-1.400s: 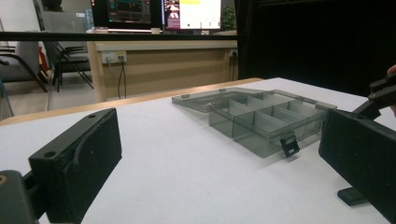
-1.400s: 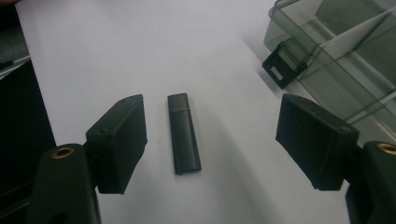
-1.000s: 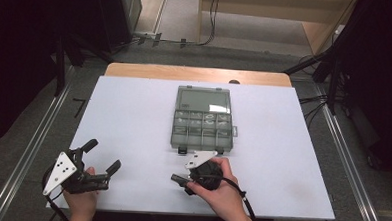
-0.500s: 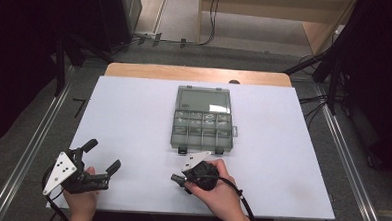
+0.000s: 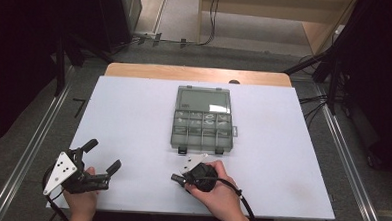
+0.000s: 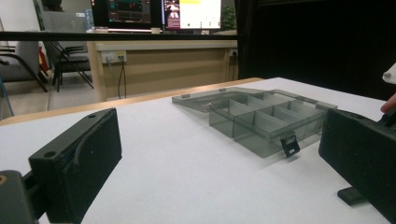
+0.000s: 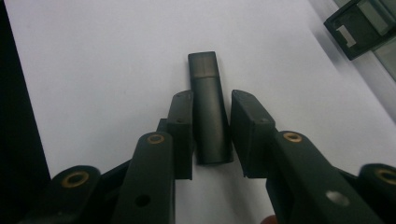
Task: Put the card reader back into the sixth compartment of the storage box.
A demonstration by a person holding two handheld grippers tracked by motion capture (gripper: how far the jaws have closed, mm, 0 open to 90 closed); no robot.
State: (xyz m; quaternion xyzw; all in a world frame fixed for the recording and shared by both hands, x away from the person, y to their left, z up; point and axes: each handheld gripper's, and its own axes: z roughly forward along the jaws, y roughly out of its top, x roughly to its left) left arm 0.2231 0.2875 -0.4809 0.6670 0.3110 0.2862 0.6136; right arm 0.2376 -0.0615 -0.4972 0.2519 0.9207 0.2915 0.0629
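A small dark grey, flat rectangular plastic stick (image 7: pixel 208 109) lay flat on the white table (image 5: pixel 134 113) near its front edge, just short of the smoky translucent plastic compartment box (image 5: pixel 202 123), whose lid was folded open away from the person. In the right gripper view its long axis was seen to run straight along the line of the right tongs (image 7: pixel 212 140), its near half lying between the two black jaws and its far end jutting out beyond their tips. These jaws had just been closing and stood drawn in close on either side of the stick; the left one seemed to be against it, while a thin slit still showed at the right one, so a firm grip could not be confirmed. In the high view the right tongs (image 5: pixel 178 179) were seen pointing leftward, low over the table. The left tongs (image 5: pixel 102 156) were held well apart at the table's left front corner, their jaws spread wide and empty. The right hand (image 5: pixel 215 189) was therefore judged far the nearer for the lift.
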